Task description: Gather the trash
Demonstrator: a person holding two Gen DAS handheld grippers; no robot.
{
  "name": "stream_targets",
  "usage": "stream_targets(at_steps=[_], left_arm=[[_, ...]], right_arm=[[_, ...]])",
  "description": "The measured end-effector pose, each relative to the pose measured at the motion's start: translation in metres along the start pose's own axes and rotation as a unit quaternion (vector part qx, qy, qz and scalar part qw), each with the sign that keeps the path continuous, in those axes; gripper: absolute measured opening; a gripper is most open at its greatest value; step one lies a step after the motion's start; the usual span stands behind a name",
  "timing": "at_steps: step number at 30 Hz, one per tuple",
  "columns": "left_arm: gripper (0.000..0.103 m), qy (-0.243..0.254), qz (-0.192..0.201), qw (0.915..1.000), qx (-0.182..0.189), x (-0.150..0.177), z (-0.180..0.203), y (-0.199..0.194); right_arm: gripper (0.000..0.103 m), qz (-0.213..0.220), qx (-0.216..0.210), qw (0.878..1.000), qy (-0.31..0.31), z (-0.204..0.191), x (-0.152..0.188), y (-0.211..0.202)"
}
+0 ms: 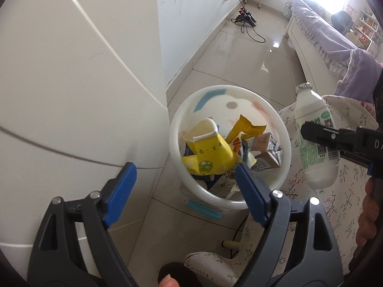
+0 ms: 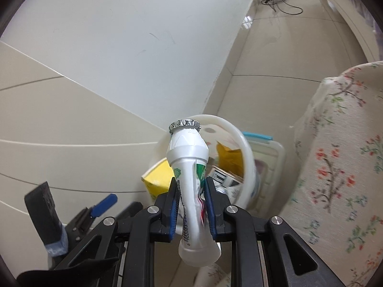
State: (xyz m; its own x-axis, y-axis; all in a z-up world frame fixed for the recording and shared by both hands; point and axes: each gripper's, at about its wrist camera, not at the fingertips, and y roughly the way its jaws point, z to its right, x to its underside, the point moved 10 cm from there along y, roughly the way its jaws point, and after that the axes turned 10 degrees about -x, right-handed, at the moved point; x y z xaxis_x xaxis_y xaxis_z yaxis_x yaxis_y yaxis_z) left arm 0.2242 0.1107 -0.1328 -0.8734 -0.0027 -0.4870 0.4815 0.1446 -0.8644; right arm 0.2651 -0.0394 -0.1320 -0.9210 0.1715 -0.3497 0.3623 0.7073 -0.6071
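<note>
Left wrist: left hand-held gripper wide, empty, above round white plastic bin holding yellow carton | Right wrist: right hand-held gripper clamps white plastic drink bottle, squeezed, foil cap visible only here | Step: carrying bottle to bin; next, centre over rim, release.

Wall: white, plain, running far along the left; cabinet: cream, curved seams, near left; floor: pale glossy tiles with bright reflections; charger and cables: dark, on the floor at the wall's foot, far; bed: white frame, lilac frilled cover, right; floral cloth: near right; shelves: far right; strong daylight, far right.
</note>
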Motion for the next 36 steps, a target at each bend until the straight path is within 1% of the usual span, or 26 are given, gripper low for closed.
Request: stream_targets(at_steps=[3, 5, 6, 7, 8, 12, 14, 16, 19, 21, 24, 27, 31, 34, 36], left_arm=[[0.085, -0.003, -0.003, 1.0000, -0.001, 0.001, -0.003, 0.002], [0.085, -0.004, -0.004, 1.0000, -0.002, 0.003, -0.006, 0.002], [0.085, -0.005, -0.005, 1.0000, -0.001, 0.002, -0.006, 0.002], [0.085, -0.005, -0.005, 1.0000, -0.001, 0.003, -0.006, 0.001], [0.085, -0.005, -0.004, 1.0000, -0.001, 0.002, -0.004, 0.002], [0.086, -0.001, -0.003, 1.0000, -0.002, -0.002, 0.003, 0.005], [0.089, 0.001, -0.005, 1.0000, -0.002, 0.000, 0.003, 0.004], [0.096, 0.002, -0.006, 1.0000, 0.000, 0.002, 0.004, 0.002], [0.099, 0.004, -0.008, 0.9999, 0.009, 0.007, 0.006, -0.004], [0.099, 0.005, -0.007, 0.9998, 0.017, 0.010, 0.008, -0.011], [0.100, 0.009, -0.002, 0.9995, 0.030, 0.017, 0.013, -0.027], [0.101, 0.011, 0.000, 0.9992, 0.037, 0.024, 0.019, -0.045], [0.102, 0.013, 0.011, 0.9990, 0.041, 0.038, 0.025, -0.066], [0.102, 0.012, 0.011, 0.9987, 0.048, 0.053, 0.033, -0.079], [0.102, 0.012, 0.018, 0.9987, 0.047, 0.067, 0.037, -0.089]], right_arm=[[0.024, 0.002, -0.027, 1.000, -0.014, -0.008, -0.003, 0.008], [0.037, 0.007, -0.044, 0.999, -0.009, -0.011, -0.005, 0.011], [0.054, 0.009, -0.044, 0.999, -0.006, -0.010, -0.006, 0.011], [0.066, 0.017, -0.042, 0.999, -0.007, -0.010, -0.008, 0.008], [0.067, 0.027, -0.034, 0.999, -0.014, -0.012, -0.010, 0.001], [0.067, 0.037, -0.008, 0.999, -0.025, -0.010, -0.010, -0.009], [0.067, 0.042, 0.017, 0.999, -0.029, -0.006, -0.011, -0.018], [0.070, 0.047, 0.044, 0.997, -0.034, -0.001, -0.010, -0.029], [0.074, 0.049, 0.074, 0.996, -0.031, 0.008, -0.001, -0.044], [0.078, 0.046, 0.104, 0.993, -0.021, 0.017, 0.008, -0.058], [0.079, 0.045, 0.133, 0.990, -0.014, 0.021, 0.019, -0.078], [0.084, 0.044, 0.167, 0.985, -0.028, 0.019, 0.035, -0.103], [0.086, 0.050, 0.213, 0.974, -0.061, 0.015, 0.063, -0.134], [0.087, 0.061, 0.225, 0.969, -0.078, 0.009, 0.083, -0.156], [0.088, 0.080, 0.225, 0.967, -0.084, 0.005, 0.096, -0.172]])
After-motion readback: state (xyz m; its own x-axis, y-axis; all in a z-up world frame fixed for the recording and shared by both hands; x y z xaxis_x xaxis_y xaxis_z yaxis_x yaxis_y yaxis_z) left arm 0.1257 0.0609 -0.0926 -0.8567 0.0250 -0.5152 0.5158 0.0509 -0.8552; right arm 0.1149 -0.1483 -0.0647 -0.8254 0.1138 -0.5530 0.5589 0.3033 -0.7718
